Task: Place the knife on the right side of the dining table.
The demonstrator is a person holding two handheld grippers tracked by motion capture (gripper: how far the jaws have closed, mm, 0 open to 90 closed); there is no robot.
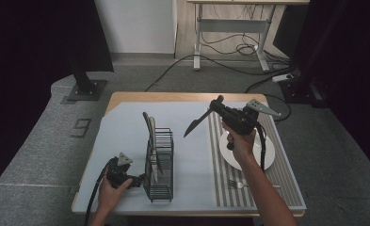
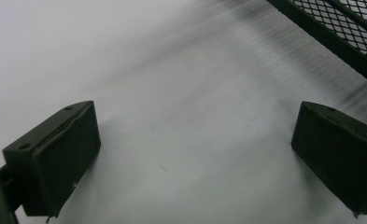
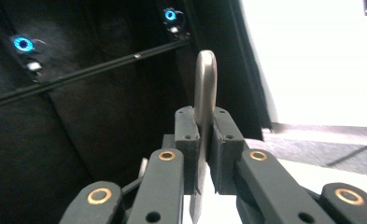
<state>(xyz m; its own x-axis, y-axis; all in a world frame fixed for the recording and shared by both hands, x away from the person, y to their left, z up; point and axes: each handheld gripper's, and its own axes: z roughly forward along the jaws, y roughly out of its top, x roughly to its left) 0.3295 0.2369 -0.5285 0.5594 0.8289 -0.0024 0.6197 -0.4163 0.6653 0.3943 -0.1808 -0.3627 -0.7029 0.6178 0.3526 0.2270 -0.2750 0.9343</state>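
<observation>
The right gripper [image 1: 219, 109] is up in the air above the table [image 1: 187, 96], near the far edge. Its jaws are squeezed tight on a knife [image 1: 195, 123]. The knife points left and down, over a bare part of the pale mat [image 1: 126, 127]. There is open room under it, between the wire rack [image 1: 159, 165] and the striped mat [image 1: 277, 174]. In the right gripper view the knife [image 3: 204, 93] stands up between the two pads.

The left gripper [image 1: 138, 180] rests low on the pale mat, near the front edge of the table. Its jaws are wide apart and hold nothing. It sits just beside the rack's left side. Two more pieces of cutlery [image 1: 150, 129] stand in the rack. A white plate [image 1: 267, 157] lies on the striped mat, with a fork [image 1: 237, 184] near it.
</observation>
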